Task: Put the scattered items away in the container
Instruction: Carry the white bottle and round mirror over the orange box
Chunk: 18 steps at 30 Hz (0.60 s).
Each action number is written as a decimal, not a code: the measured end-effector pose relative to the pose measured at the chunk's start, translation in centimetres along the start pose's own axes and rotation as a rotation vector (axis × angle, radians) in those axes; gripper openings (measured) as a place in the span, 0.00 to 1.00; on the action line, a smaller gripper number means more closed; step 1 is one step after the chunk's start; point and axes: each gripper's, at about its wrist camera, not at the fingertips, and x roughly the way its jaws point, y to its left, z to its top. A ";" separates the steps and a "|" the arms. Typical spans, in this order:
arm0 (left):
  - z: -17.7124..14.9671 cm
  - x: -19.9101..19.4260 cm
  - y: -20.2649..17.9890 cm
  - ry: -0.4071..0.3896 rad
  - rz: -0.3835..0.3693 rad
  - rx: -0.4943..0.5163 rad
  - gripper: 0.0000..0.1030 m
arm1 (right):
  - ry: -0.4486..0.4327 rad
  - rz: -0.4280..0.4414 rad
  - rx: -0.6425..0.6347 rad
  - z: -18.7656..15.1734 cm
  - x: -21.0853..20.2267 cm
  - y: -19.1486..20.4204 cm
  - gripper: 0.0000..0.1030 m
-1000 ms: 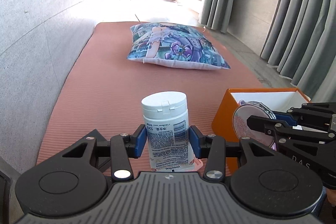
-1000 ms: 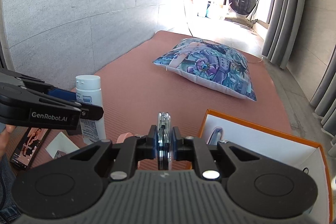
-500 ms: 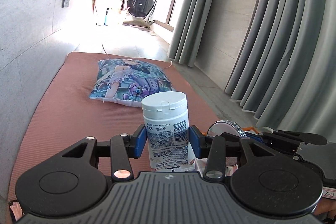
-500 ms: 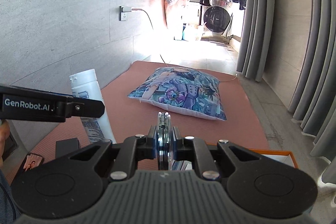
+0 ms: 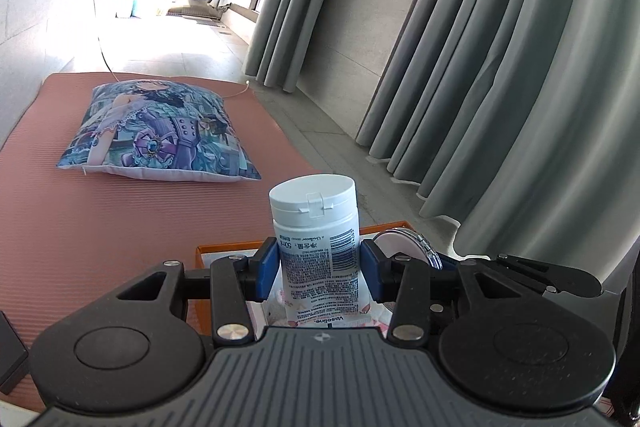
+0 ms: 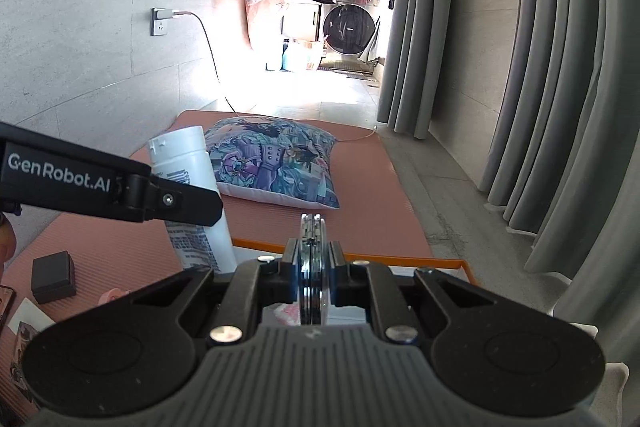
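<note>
My left gripper is shut on a white lotion tube, cap up, held above the orange box. The tube also shows in the right wrist view, with the left gripper around it. My right gripper is shut on a round compact mirror, held edge-on over the orange box. The mirror shows in the left wrist view just right of the tube. Pink and white items lie inside the box beneath both grippers.
A printed cushion lies further back on the pink mat. A small black box and photo cards lie on the mat at left. Grey curtains hang on the right.
Both grippers have lifted and moved right over the orange box with their items. The views have tilted upward, so the box has dropped to the bottom of each frame.
</note>
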 end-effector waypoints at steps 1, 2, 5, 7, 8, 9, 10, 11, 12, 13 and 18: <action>-0.1 0.6 0.0 0.011 -0.013 -0.007 0.49 | 0.003 -0.013 0.000 -0.3 0.3 -0.4 0.15; -0.1 1.1 0.2 0.023 -0.026 -0.018 0.49 | 0.008 -0.020 0.004 -0.6 0.6 -0.8 0.15; -0.3 2.8 1.0 0.081 -0.073 -0.066 0.49 | 0.058 -0.011 0.074 -1.2 2.0 -2.5 0.15; -0.4 3.8 1.6 0.112 -0.090 -0.098 0.49 | 0.094 0.011 0.137 -1.5 3.1 -3.6 0.15; -0.4 4.3 1.8 0.125 -0.092 -0.111 0.49 | 0.109 0.018 0.159 -1.6 3.6 -4.0 0.15; -0.3 4.7 2.0 0.134 -0.095 -0.124 0.49 | 0.121 0.019 0.178 -1.8 4.0 -4.3 0.15; -0.3 5.1 2.1 0.140 -0.101 -0.135 0.49 | 0.134 0.018 0.194 -1.9 4.4 -4.5 0.15; -0.2 5.6 2.1 0.148 -0.108 -0.147 0.49 | 0.144 0.018 0.210 -2.0 4.8 -4.6 0.15; -0.1 6.1 2.2 0.157 -0.111 -0.161 0.49 | 0.149 0.020 0.228 -2.0 5.1 -4.8 0.15; 0.0 6.6 2.1 0.167 -0.115 -0.173 0.49 | 0.151 0.027 0.248 -2.0 5.6 -5.1 0.15; 0.6 9.4 2.1 0.202 -0.084 -0.220 0.49 | 0.139 0.045 0.348 -1.8 7.1 -6.7 0.15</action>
